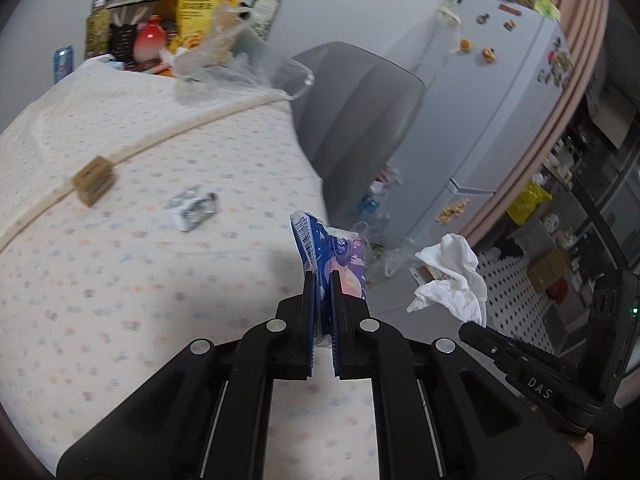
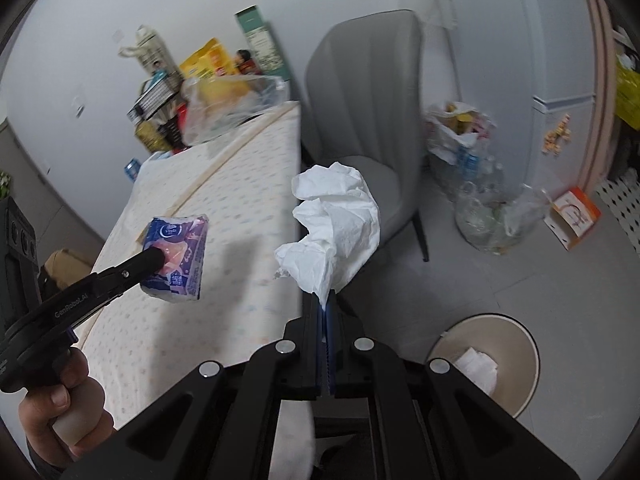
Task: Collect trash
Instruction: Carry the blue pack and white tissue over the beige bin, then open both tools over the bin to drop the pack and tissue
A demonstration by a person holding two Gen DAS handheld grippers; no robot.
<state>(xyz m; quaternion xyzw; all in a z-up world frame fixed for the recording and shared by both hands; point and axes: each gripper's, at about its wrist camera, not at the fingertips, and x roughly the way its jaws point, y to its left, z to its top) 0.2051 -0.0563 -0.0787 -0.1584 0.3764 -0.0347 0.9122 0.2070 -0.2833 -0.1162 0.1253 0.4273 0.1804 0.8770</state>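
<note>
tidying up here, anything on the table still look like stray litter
Yes: a crumpled silver wrapper lies loose in the middle of the tablecloth, apart from the clutter at the far end. A small brown box also sits alone on the cloth's tape line.

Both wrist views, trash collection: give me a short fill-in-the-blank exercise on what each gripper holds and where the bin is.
1. The left gripper is shut on a blue ______ pack.
2. The right gripper is shut on a crumpled white ______.
3. The round trash bin stands on the ______, with white paper inside it.
4. A small crumpled silver wrapper lies on the ______.

Missing words: tissue; tissue (paper); floor; table
</note>
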